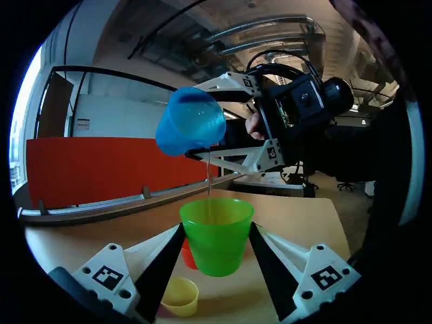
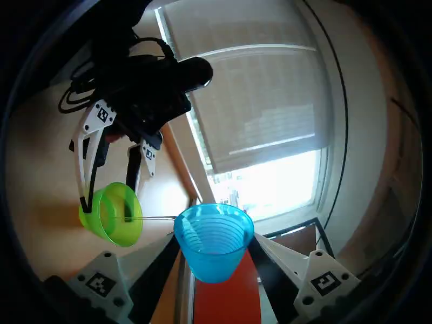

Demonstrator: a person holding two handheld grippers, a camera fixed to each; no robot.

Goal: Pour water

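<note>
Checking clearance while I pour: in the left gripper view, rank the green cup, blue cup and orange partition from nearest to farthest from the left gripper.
1. The green cup: between the jaws, at centre.
2. The blue cup: just above it, tilted, with a thin stream falling into the green cup.
3. The orange partition: beyond the far edge of the table, on the left.

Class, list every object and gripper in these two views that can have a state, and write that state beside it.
left gripper, shut on the green cup
right gripper, shut on the blue cup
blue cup, tipped, pouring
water stream, thin, falling into the green cup
green cup, upright, catching water
yellow cup, upright on the table, looks empty
red cup, mostly hidden; cannot tell
</note>
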